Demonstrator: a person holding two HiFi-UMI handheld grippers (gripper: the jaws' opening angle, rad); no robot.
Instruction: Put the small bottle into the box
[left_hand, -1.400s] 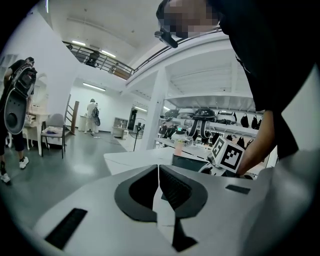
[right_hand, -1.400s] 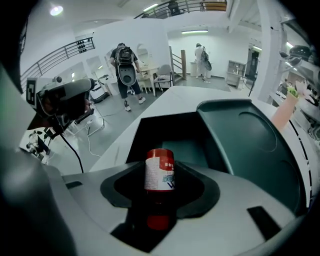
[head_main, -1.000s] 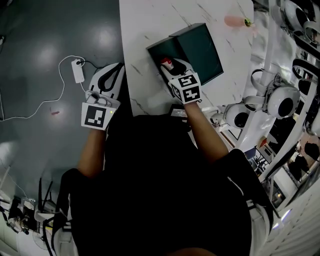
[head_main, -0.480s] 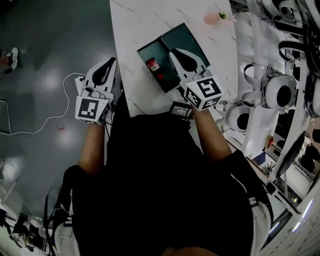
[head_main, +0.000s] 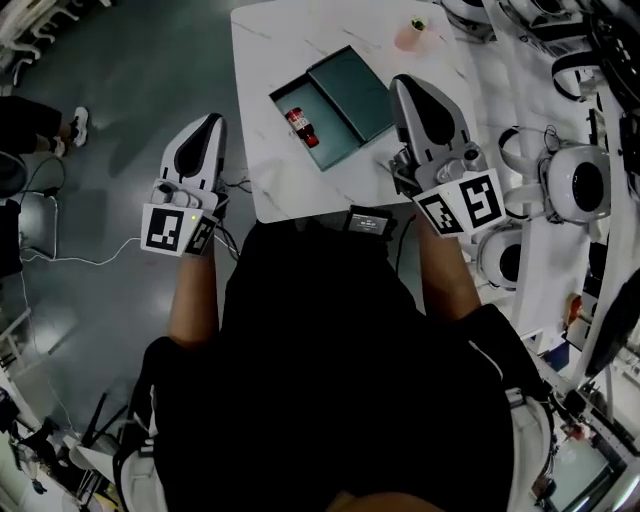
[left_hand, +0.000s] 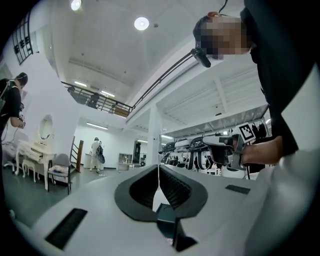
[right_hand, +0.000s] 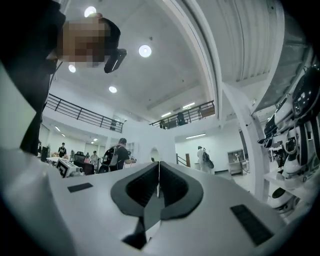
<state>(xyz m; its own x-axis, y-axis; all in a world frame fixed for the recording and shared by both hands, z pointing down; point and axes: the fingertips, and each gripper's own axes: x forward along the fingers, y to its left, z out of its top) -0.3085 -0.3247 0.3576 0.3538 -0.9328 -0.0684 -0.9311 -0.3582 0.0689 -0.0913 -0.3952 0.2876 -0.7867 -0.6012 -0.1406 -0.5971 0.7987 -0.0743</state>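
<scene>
Now the small bottle (head_main: 302, 128) lies on its side inside the box (head_main: 352, 88), in the left half of it, red middle showing. Box is dark green and open, its two halves side by side, set at an angle in the upper centre of the head view. It sits on a white marbled table (head_main: 285, 190).

Right gripper (head_main: 405, 86) is over the right part of the table, with its tip just right of the box's other half in the picture and not on the bottle. Its own view shows the jaws pressed together with nothing between them; they have just been closing. Its marker cube (head_main: 461, 204) sits lower right of the box.

Left gripper (head_main: 209, 123) is off the table's left edge, over the grey floor (head_main: 120, 90), well apart from the box. Its jaws are also together and empty in its own view, which looks out across a big white hall.

A pink cup (head_main: 411, 36) stands at the table's top edge, above the box. A black device (head_main: 368, 221) sits at the table's near edge, by the person's dark torso. A white cable (head_main: 85, 261) trails on the floor at the left. White machines (head_main: 575, 185) crowd the right side of the frame.
</scene>
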